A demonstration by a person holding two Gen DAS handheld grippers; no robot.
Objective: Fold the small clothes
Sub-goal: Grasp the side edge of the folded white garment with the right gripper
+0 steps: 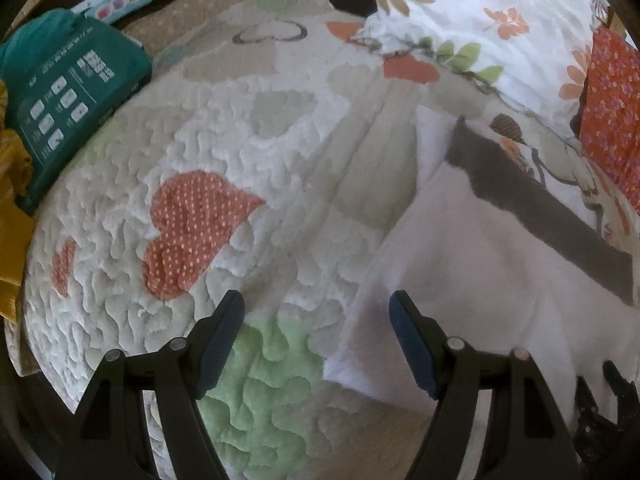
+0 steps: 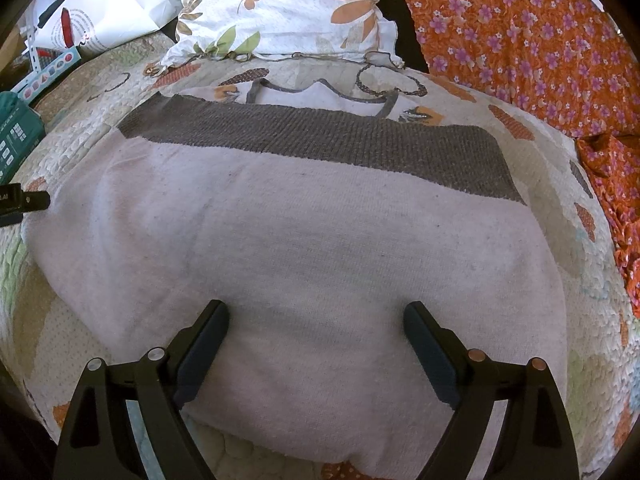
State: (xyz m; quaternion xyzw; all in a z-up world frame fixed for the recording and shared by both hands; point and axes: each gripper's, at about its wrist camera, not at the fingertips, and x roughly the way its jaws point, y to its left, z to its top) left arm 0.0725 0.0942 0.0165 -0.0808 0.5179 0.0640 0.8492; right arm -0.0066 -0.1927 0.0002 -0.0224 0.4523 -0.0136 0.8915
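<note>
A pale knitted garment (image 2: 304, 240) with a grey band (image 2: 320, 140) along its far edge is shown folded flat on the quilt (image 1: 192, 152). The right gripper (image 2: 316, 320) is held over its near half, fingers apart, nothing clamped. The left gripper (image 1: 316, 308), fingers likewise apart, is seen at the garment's left edge. A floral pillow (image 2: 288, 4) lies beyond.

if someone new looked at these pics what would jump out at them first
The pale knit sweater with a grey band fills the middle of the right wrist view, spread flat on a heart-patterned quilt. Both tools are open: the right tool over the sweater's near part, the left tool at its left edge above a green patch. Behind lie a floral pillow and bright orange flowered fabric on the right.
</note>
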